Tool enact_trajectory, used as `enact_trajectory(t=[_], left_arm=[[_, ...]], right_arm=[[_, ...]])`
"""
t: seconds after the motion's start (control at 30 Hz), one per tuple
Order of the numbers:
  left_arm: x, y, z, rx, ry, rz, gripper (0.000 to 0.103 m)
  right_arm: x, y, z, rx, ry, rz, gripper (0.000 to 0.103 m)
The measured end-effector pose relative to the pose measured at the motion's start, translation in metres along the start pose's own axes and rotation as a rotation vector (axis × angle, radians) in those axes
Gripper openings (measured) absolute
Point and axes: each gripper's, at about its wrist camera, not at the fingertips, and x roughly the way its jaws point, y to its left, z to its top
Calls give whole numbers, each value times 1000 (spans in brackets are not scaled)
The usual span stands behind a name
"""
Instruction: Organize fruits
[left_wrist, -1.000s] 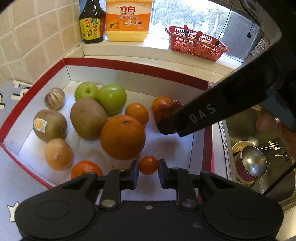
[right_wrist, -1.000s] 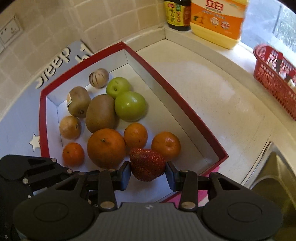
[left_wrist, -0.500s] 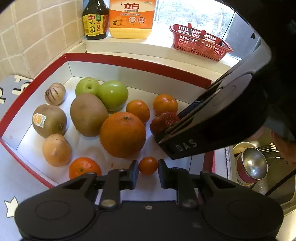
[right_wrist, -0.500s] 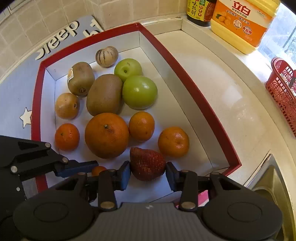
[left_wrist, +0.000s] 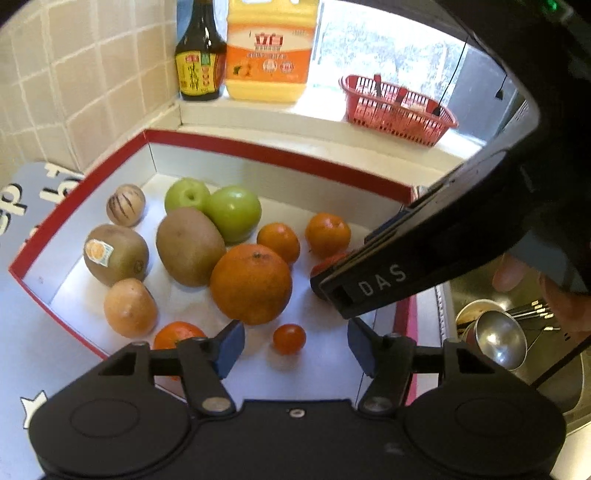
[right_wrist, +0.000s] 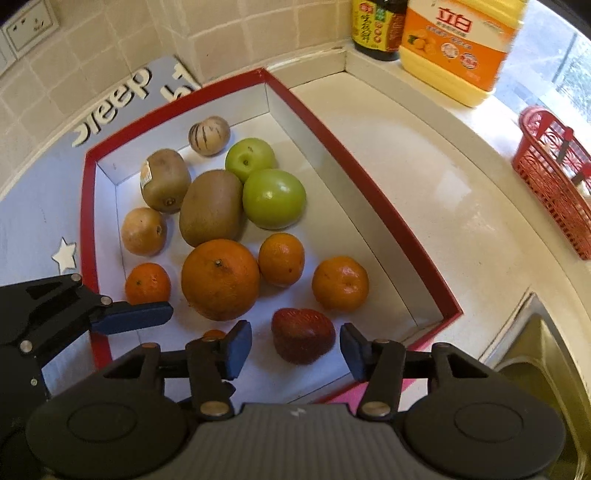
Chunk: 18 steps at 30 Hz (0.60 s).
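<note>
A: Start at the right gripper (right_wrist: 293, 349). Holding anything?

B: No. Its jaws have just been opening, and the strawberry (right_wrist: 303, 334) sits between them on the box (right_wrist: 373, 206) floor, with a gap at each side. I'd judge it has just been let go there.

A: And the left gripper (left_wrist: 295, 350)?

B: Wide as well; its jaws have also just been opening. The cherry tomato (left_wrist: 289, 338) lies between them, near the front of the box, touched by neither pad (in the right view it barely peeks out behind a finger).

A: Why those spots?

B: My guess is they were the free floor. The big orange (right_wrist: 220, 278) fills the middle, with three mandarins around it: one left (right_wrist: 147, 283), one just behind (right_wrist: 281, 259), one right (right_wrist: 340, 283). Further back come two kiwis (right_wrist: 211, 207), two green apples (right_wrist: 274, 197), a tan fruit (right_wrist: 144, 230) and a striped one (right_wrist: 209, 134) in the far corner.

A: So the small soft ones went in front?

B: It looks so, where nothing heavy leans on them. The strawberry sits just beside the orange and apart from the right mandarin.

A: Anything outside the box?

B: No fruit that I can see. On the desk beyond it: a dark bottle (right_wrist: 378, 27), a yellow jug (right_wrist: 460, 44) and a red basket (right_wrist: 557, 177).
</note>
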Motion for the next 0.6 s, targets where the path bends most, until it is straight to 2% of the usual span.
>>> enact_trajectory(t=[0.2, 0.27, 0.43, 0.6], left_arm=[[-33, 14, -6, -50, -79, 28, 75], [-48, 23, -8, -75, -108, 57, 75], [-90, 57, -9, -224, -137, 120, 75], [-128, 78, -21, -276, -176, 228, 75]], right_arm=[[-24, 0, -16, 133, -52, 53, 57], [-34, 4, -21, 172, -80, 60, 57], [-59, 25, -30, 189, -149, 38, 60], [-78, 51, -37, 209, -223, 25, 63]])
